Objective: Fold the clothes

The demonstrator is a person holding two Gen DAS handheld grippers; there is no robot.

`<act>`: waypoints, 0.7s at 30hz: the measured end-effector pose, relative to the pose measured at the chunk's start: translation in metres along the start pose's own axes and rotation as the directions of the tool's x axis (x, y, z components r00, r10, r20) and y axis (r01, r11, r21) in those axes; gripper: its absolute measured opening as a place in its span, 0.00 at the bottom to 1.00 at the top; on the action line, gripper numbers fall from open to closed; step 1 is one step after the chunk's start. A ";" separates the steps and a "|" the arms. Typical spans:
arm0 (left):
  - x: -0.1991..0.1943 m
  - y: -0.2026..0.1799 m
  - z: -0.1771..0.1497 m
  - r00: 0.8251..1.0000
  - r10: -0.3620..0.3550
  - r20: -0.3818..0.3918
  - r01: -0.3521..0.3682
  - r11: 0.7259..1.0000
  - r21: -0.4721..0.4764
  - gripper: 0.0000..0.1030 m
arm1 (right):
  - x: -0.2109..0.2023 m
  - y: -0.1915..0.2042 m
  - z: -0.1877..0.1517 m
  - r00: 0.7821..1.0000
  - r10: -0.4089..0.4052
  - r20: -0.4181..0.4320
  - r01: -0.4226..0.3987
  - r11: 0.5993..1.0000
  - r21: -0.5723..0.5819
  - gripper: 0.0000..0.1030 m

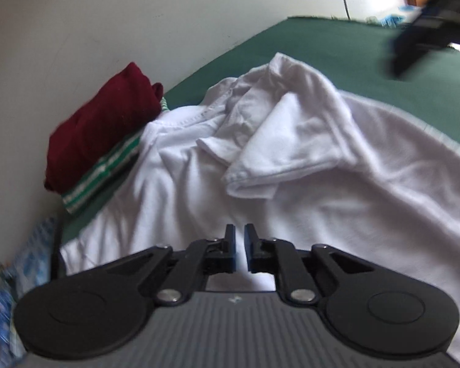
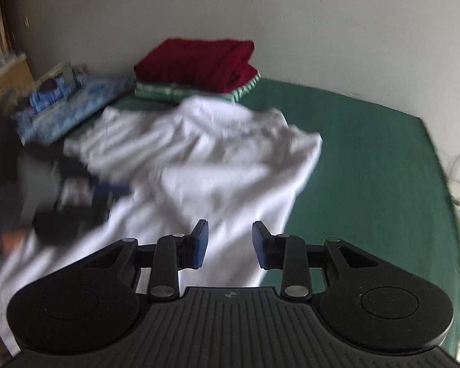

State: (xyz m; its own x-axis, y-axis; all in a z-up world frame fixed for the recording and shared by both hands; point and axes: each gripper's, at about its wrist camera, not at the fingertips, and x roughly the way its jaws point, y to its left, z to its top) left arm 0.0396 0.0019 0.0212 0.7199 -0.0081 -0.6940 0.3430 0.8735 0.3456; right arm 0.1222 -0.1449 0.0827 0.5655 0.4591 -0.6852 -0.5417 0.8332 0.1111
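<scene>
A white T-shirt [image 1: 306,165] lies crumpled on the green bed sheet [image 1: 368,49], one sleeve folded over its middle. My left gripper [image 1: 240,233] hovers over the shirt's near part, its jaws almost closed with a narrow gap and nothing between them. My right gripper [image 2: 230,230] is open and empty above the shirt's [image 2: 199,159] near edge. The left gripper [image 2: 76,196] shows blurred at the left of the right wrist view. The right gripper [image 1: 420,36] shows blurred at the top right of the left wrist view.
A folded dark red garment [image 1: 98,128] sits on a folded green-and-white striped one [image 1: 104,171] by the white wall [image 1: 107,15]; both also show in the right wrist view [image 2: 196,61]. Blue patterned items [image 2: 73,104] lie left of the bed. Bare green sheet [image 2: 368,168] lies to the right.
</scene>
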 end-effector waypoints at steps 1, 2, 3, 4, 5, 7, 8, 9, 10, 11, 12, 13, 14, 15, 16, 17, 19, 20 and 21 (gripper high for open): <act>-0.001 -0.002 0.003 1.000 -0.017 -0.004 0.017 0.998 -0.055 0.18 | 0.016 -0.011 0.020 0.999 0.044 -0.007 -0.044 0.999 0.010 0.33; 0.000 -0.002 0.006 0.999 -0.037 -0.013 0.035 0.992 -0.120 0.24 | 0.034 -0.017 0.037 0.997 0.080 -0.020 -0.080 0.997 0.018 0.33; 0.003 -0.001 0.008 0.997 -0.073 -0.025 0.066 0.978 -0.199 0.28 | 0.053 -0.020 0.050 0.993 0.107 -0.042 -0.106 0.994 0.025 0.33; 0.005 0.000 0.009 0.992 -0.126 -0.029 0.112 0.953 -0.283 0.29 | 0.073 -0.022 0.064 0.989 0.133 -0.064 -0.131 0.991 0.032 0.33; 0.007 0.001 0.010 0.984 -0.176 -0.021 0.157 0.920 -0.359 0.30 | 0.092 -0.021 0.075 0.983 0.160 -0.089 -0.157 0.987 0.044 0.33; 0.010 0.001 0.012 0.975 -0.224 0.010 0.202 0.858 -0.473 0.33 | 0.128 -0.016 0.088 0.967 0.213 -0.144 -0.203 0.976 0.076 0.33; 0.012 0.002 0.014 0.972 -0.235 0.023 0.213 0.828 -0.519 0.41 | 0.141 -0.011 0.090 0.959 0.225 -0.170 -0.213 0.973 0.084 0.33; 0.017 0.004 0.015 0.969 -0.247 0.032 0.221 0.796 -0.563 0.47 | 0.152 -0.006 0.091 0.954 0.227 -0.198 -0.213 0.973 0.089 0.33; 0.022 0.007 0.017 0.965 -0.258 0.035 0.227 0.765 -0.603 0.57 | 0.163 -0.002 0.091 0.947 0.230 -0.225 -0.214 0.972 0.093 0.33; 0.028 0.009 0.018 0.963 -0.266 0.037 0.228 0.737 -0.636 0.57 | 0.171 0.002 0.090 0.940 0.231 -0.250 -0.213 0.972 0.098 0.32; 0.033 0.012 0.019 0.963 -0.269 0.037 0.225 0.716 -0.661 0.56 | 0.176 0.005 0.088 0.934 0.232 -0.273 -0.211 0.972 0.103 0.26; 0.039 0.014 0.020 0.963 -0.268 0.033 0.218 0.698 -0.682 0.51 | 0.179 0.008 0.086 0.932 0.218 -0.289 -0.199 0.975 0.094 0.14; 0.042 0.016 0.021 0.965 -0.262 0.024 0.205 0.691 -0.694 0.39 | 0.179 0.011 0.086 0.939 0.183 -0.290 -0.173 0.983 0.060 0.07; 0.044 0.017 0.022 0.967 -0.255 0.014 0.192 0.691 -0.697 0.30 | 0.177 0.013 0.087 0.948 0.156 -0.278 -0.152 0.988 0.035 0.04; 0.046 0.018 0.023 0.969 -0.247 0.005 0.179 0.691 -0.700 0.02 | 0.173 0.013 0.090 0.955 0.149 -0.255 -0.145 0.989 0.034 0.04; 0.046 0.020 0.023 0.971 -0.238 0.001 0.169 0.687 -0.707 0.00 | 0.169 0.012 0.095 0.963 0.151 -0.224 -0.146 0.989 0.040 0.04; 0.042 0.023 0.022 0.979 -0.205 0.003 0.145 0.682 -0.716 0.00 | 0.164 0.007 0.103 0.971 0.167 -0.173 -0.157 0.985 0.072 0.04; 0.040 0.022 0.023 0.985 -0.172 -0.004 0.120 0.701 -0.703 0.00 | 0.167 0.003 0.105 0.971 0.179 -0.159 -0.165 0.981 0.103 0.04; 0.037 0.021 0.025 0.990 -0.139 -0.009 0.094 0.718 -0.690 0.00 | 0.172 -0.001 0.105 0.970 0.192 -0.150 -0.173 0.976 0.133 0.04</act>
State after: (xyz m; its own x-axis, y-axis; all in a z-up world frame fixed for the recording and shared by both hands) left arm 0.0884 0.0076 0.0181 0.6599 -0.1248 -0.7409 -0.1022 0.9620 -0.2531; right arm 0.2850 -0.0342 0.0407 0.3512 0.5592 -0.7509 -0.5437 0.7748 0.3227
